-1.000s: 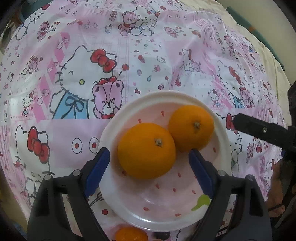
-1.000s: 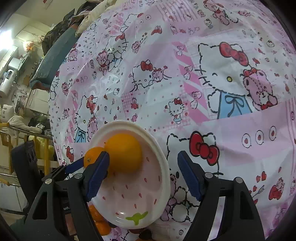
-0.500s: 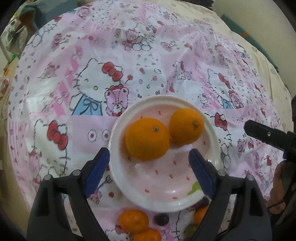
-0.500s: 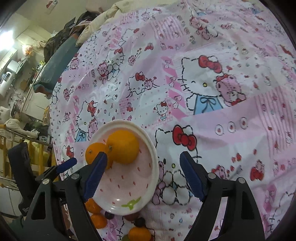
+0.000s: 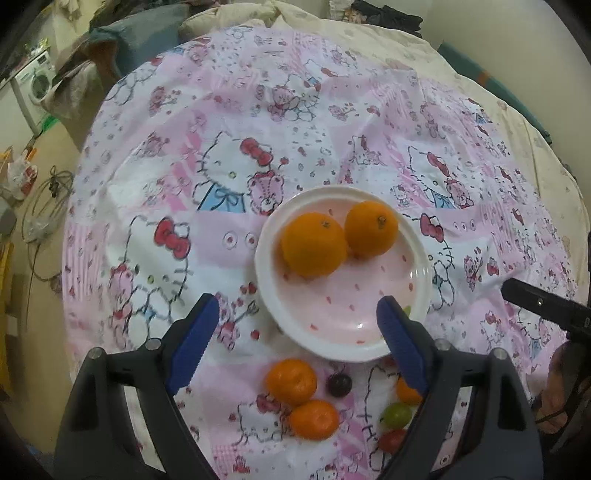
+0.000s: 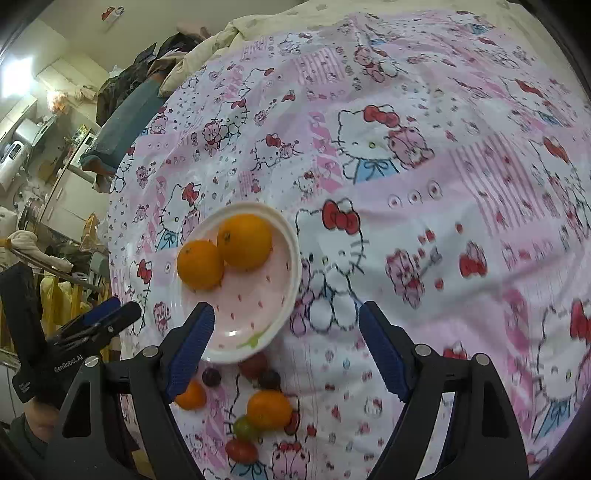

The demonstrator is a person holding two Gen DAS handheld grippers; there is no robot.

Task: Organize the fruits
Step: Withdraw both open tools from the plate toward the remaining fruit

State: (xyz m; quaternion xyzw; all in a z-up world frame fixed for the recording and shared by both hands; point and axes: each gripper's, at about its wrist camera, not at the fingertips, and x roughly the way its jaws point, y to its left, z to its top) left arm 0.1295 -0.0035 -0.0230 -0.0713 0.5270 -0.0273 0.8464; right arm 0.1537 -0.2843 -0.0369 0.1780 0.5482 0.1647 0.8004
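A white plate [image 5: 343,343] with red specks holds two oranges [image 5: 314,244], side by side at its far part; the plate also shows in the right wrist view [image 6: 284,295]. Small tangerines [image 5: 291,380], a dark grape [image 5: 338,385], a green grape [image 5: 397,414] and a red one [image 5: 392,440] lie loose on the cloth just in front of the plate. My left gripper [image 5: 297,339] is open and empty, raised above the plate's near rim. My right gripper [image 6: 286,349] is open and empty, above the plate's right edge; one tangerine [image 6: 269,409] lies below it.
The table wears a pink cartoon-cat cloth [image 5: 229,155]. Its left edge drops to a floor with cables [image 5: 40,206]. A bed with a cream blanket [image 5: 332,22] lies behind. The other gripper shows at the left of the right wrist view [image 6: 92,321].
Both grippers have pulled back and up from the plate, still open. The loose small fruit in front of the plate has come into view. The two oranges stay on the plate.
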